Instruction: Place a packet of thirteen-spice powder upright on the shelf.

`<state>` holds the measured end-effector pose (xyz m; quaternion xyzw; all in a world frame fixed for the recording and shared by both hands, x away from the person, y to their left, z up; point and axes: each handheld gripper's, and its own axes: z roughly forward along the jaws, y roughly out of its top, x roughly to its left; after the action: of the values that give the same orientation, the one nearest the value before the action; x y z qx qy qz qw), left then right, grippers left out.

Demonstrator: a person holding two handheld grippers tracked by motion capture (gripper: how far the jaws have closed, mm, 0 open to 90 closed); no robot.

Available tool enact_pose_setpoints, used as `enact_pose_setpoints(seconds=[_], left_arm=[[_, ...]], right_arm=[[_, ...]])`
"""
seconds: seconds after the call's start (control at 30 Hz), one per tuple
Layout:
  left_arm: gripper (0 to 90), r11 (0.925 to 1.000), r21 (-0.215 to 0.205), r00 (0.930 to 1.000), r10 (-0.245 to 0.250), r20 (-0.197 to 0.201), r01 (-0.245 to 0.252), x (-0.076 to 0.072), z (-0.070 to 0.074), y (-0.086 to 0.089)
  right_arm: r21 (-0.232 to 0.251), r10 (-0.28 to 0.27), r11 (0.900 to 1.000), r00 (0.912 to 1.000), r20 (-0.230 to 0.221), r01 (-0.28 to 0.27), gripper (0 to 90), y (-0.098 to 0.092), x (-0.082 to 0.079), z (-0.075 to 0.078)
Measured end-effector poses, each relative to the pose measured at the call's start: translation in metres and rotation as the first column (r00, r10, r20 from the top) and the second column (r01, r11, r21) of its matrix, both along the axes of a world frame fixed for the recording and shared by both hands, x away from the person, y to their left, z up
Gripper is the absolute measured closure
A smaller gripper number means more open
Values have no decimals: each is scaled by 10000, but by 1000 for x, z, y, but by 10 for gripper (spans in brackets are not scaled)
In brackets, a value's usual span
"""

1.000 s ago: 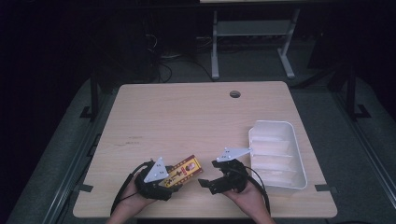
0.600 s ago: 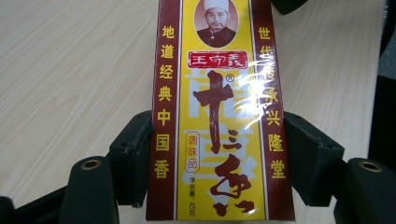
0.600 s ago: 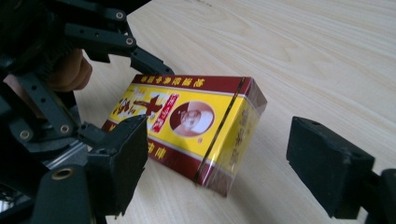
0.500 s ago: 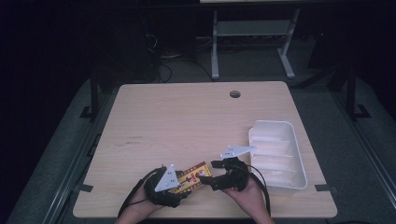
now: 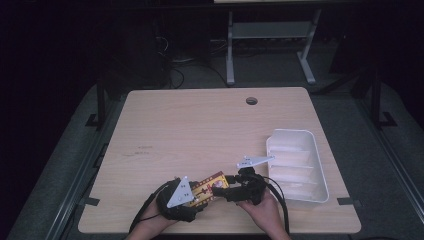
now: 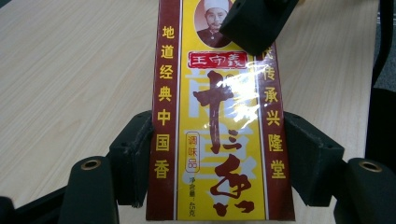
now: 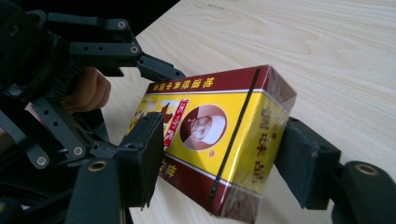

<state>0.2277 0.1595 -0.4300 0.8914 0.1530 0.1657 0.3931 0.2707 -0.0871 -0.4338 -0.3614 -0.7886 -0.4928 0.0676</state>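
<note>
one box, two grippers, one tray

counted across the high view from left to right: one left gripper (image 5: 192,197) at the lower left of centre, one red and yellow box (image 5: 210,186) in the lower middle, one right gripper (image 5: 231,191) just right of it, and one white tray (image 5: 299,165) at the lower right. two hands come in from the bottom edge, one behind each gripper. one round hole (image 5: 251,101) sits in the table (image 5: 200,130) near its far edge, upper right of centre.

the box is held off the table top between the two grippers, close to the near edge. in the left gripper view the left gripper (image 6: 218,154) has its jaws pressed against the two long red sides of the box (image 6: 217,140), pinching it across its width. in the right gripper view the right gripper (image 7: 219,149) straddles the other end of the box (image 7: 210,135); its jaws have just been closing with the box between them. the left pad lies against the yellow face, and the right pad sits at the far side.

the tray stands apart from the box, near the right edge. the whole upper half and the left side of the table lie bare, with wide room there.
</note>
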Motion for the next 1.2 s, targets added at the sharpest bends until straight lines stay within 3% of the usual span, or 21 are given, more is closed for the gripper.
enact_pose_setpoints(seconds=[0.17,0.3,0.43,0.77,0.8,1.2], left_arm=[[323,10000,13,9999,83,-71,-83,1,-1,0],[322,9998,38,9997,173,-157,-173,3,-2,-1],[322,9995,169,9996,258,-81,-256,4,-4,-3],[285,9989,56,9989,457,-62,-456,7,-7,-9],[283,9991,9,9991,418,-105,-418,8,-7,-9],[275,9972,-510,9978,525,-416,-546,12,-4,3]], right_arm=[[347,-212,9992,9997,-138,217,425,-1,0,1],[874,-208,9959,9995,-240,228,533,-3,-1,4],[1004,-215,9947,9997,-104,225,571,-2,-1,7],[572,-218,9981,9997,146,210,675,5,-1,22],[345,-162,9993,9992,357,149,684,6,-1,25],[-776,278,9968,9947,988,-202,686,7,4,46]])
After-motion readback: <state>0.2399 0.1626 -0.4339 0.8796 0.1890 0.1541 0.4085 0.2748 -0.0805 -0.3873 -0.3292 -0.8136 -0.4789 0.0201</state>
